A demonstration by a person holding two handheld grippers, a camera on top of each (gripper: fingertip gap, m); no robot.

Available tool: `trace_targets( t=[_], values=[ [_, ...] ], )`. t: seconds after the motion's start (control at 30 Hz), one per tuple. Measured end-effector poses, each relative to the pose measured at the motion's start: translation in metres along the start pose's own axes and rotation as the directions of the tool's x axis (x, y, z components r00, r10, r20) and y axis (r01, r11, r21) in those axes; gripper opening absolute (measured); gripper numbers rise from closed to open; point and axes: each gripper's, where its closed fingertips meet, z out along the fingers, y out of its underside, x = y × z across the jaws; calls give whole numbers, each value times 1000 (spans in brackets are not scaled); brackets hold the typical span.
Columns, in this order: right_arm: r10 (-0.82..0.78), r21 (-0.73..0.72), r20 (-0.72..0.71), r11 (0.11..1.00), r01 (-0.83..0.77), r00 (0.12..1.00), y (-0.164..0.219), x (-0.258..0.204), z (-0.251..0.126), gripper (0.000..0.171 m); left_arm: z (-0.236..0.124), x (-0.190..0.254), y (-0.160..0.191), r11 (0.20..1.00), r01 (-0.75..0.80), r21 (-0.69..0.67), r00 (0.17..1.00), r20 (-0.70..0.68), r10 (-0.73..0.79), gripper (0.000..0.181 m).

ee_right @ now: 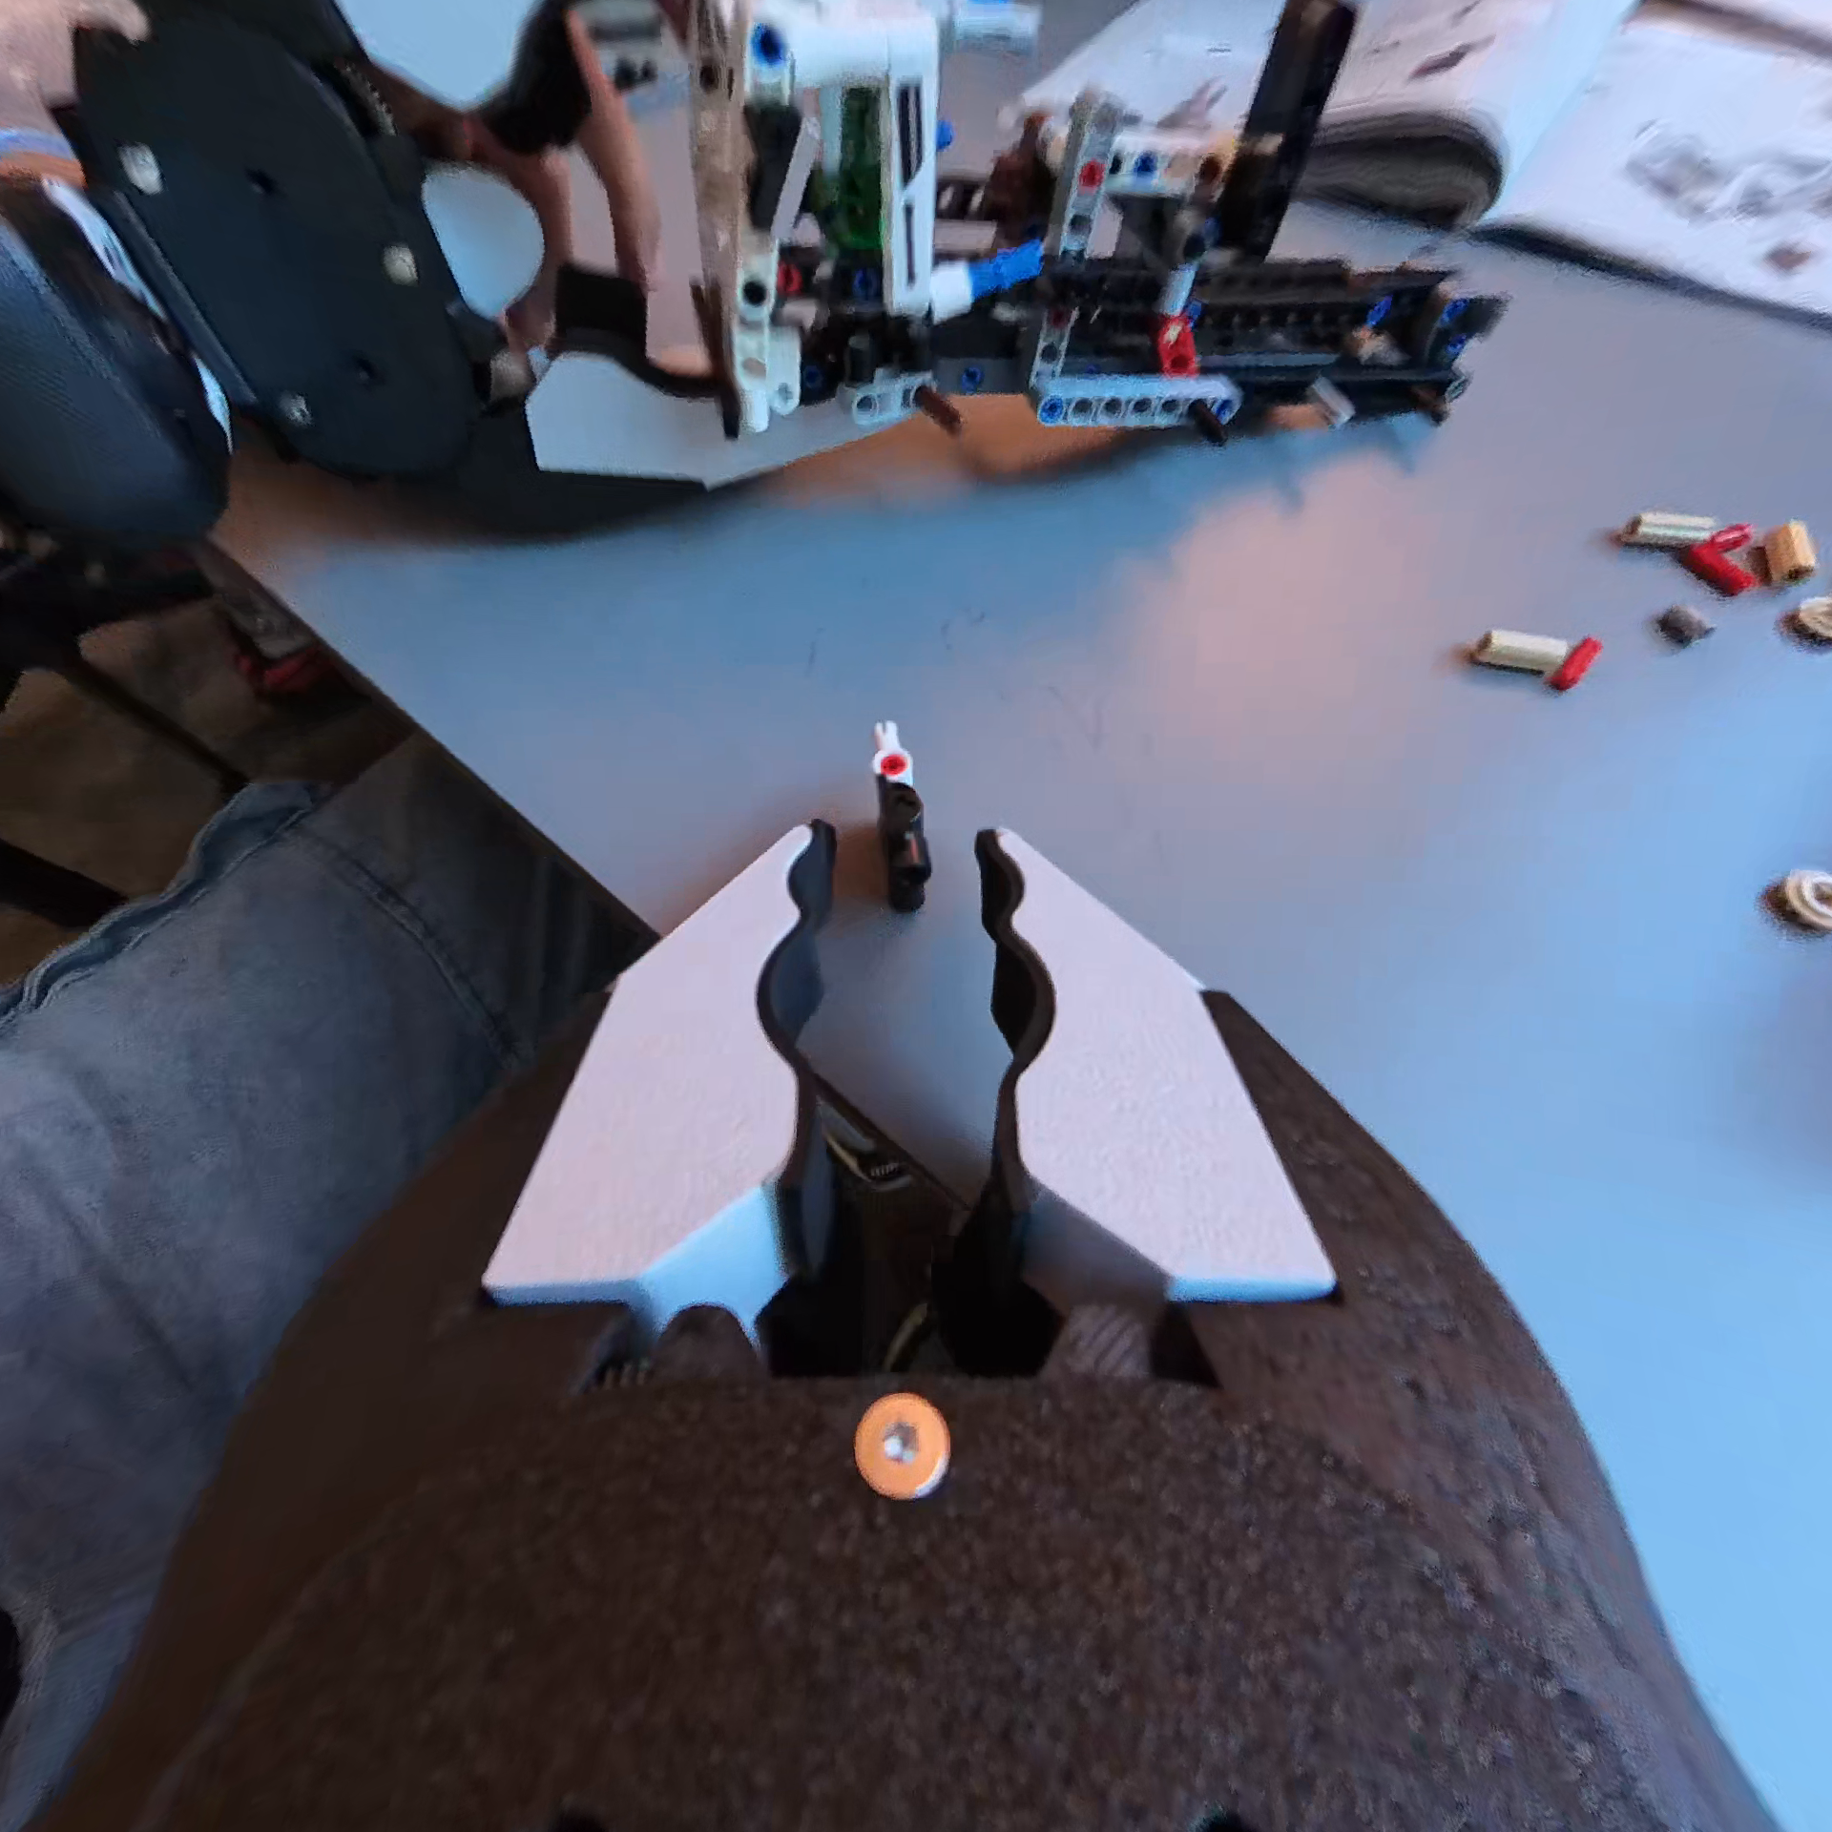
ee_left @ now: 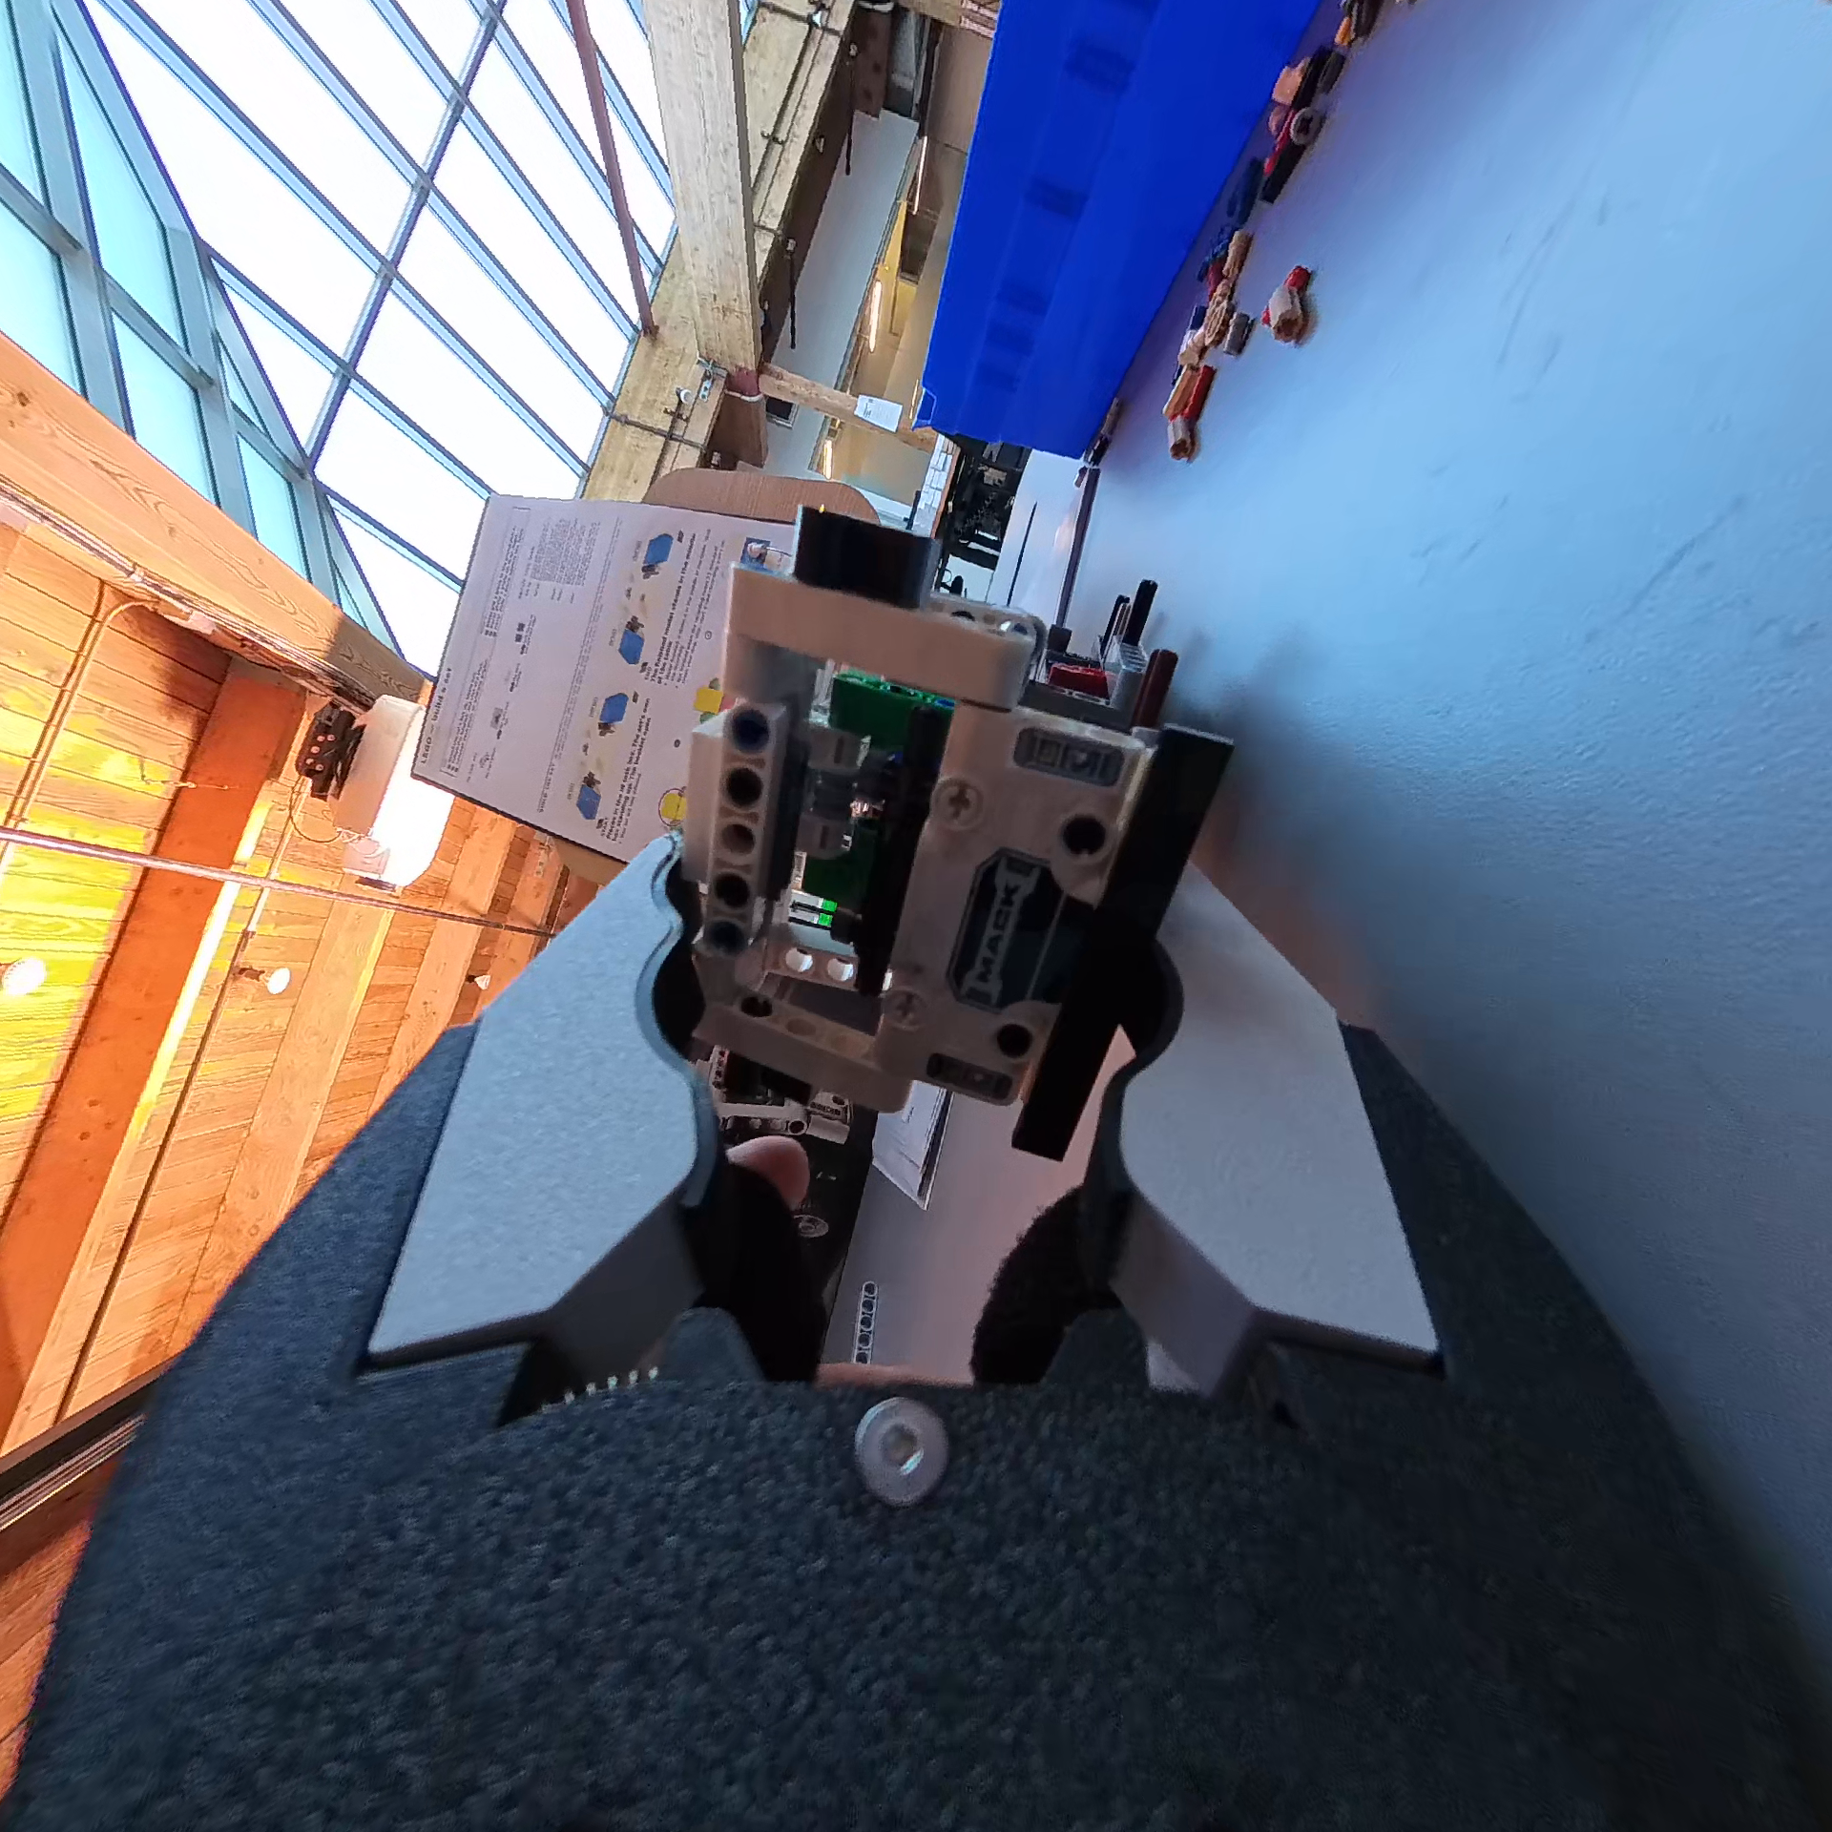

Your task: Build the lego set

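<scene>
My left gripper [ee_left: 917, 952] is shut on the front end of the lego truck model [ee_left: 922, 853], a white, black and green assembly, and holds it turned on its side. In the right wrist view the same model [ee_right: 991, 268] stretches along the table with the left gripper [ee_right: 634, 387] clamped on its left end. My right gripper [ee_right: 904, 843] is open, low over the table. A small black connector piece with a white and red tip [ee_right: 900, 833] lies on the table between its fingertips, untouched.
Loose tan, red and grey pieces [ee_right: 1715, 565] lie at the right on the grey table [ee_right: 1289, 793]. An instruction booklet [ee_right: 1685, 149] lies at the far right. Blue bins [ee_left: 1090, 218] and more loose pieces [ee_left: 1239, 307] stand farther off. A person's leg [ee_right: 198, 1090] is at the left edge. Spacing between my two grippers at the tips: around 15 centimetres.
</scene>
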Motion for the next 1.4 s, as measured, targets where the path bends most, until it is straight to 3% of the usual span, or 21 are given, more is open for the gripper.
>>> trace_targets(
  t=[0.17,0.3,0.57,0.83,1.0,1.2,1.4],
  values=[
    [55,98,-52,994,-50,997,-7,1,-2,24,-1,1,-1,1000,-2,4,1000,-3,2,84],
    [18,33,-31,999,-17,999,-5,-3,4,24,-1,1,-2,1000,-3,6,1000,-6,3,84],
    [17,-13,-42,1000,-18,999,-4,1,10,6,-1,1,-2,1000,-4,8,1000,-7,4,84],
    [-10,-31,-53,999,8,999,-8,1,4,7,-1,2,-2,1000,-1,10,1000,-9,1,84],
    [68,-87,97,994,-60,993,-5,-21,8,7,-1,2,-2,1000,-4,9,1000,-8,4,84],
    [-69,-68,147,995,79,987,-2,-32,10,7,-1,2,-3,1000,-4,11,1000,-9,4,84],
    [-63,-46,126,997,70,990,-4,-30,10,15,-1,2,-2,1000,-1,11,1000,-10,1,84]
  ],
)
